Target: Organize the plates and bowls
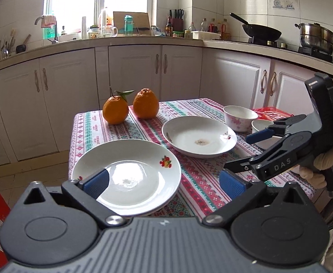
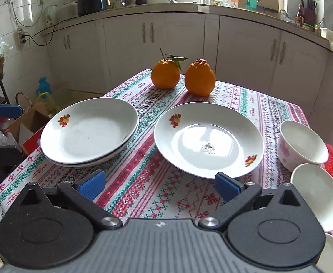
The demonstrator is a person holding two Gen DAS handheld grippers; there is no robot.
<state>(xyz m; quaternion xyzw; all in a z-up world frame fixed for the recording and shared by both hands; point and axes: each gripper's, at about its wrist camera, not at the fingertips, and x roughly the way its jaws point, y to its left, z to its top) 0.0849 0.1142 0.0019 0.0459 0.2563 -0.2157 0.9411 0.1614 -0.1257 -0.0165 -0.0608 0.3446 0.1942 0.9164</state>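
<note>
**Both claws wide open over a table of plates and bowls**

Left wrist view: the left claw fills the bottom of the frame, its blue pads spread wide and gripping nothing. Between and just beyond them, at lower centre, sits a stack of plates near the table's near-left corner; the left pad overlaps the stack's rim in the picture, though contact cannot be told. A single plate with a brown smear in its middle lies right of centre. Behind it, at centre right, stands a flowered bowl, with a second bowl beside it, partly hidden by the right claw, which enters from the right edge with open jaws, empty. Two oranges stand at the table's far edge, centre frame.

Right wrist view: the right claw spans the bottom, pads far apart, holding nothing, over bare tablecloth. The stack of plates lies centre left, the single plate centre right, apart. The flowered bowl and a tilted white bowl sit at the right edge. The oranges stand upper centre.
</note>
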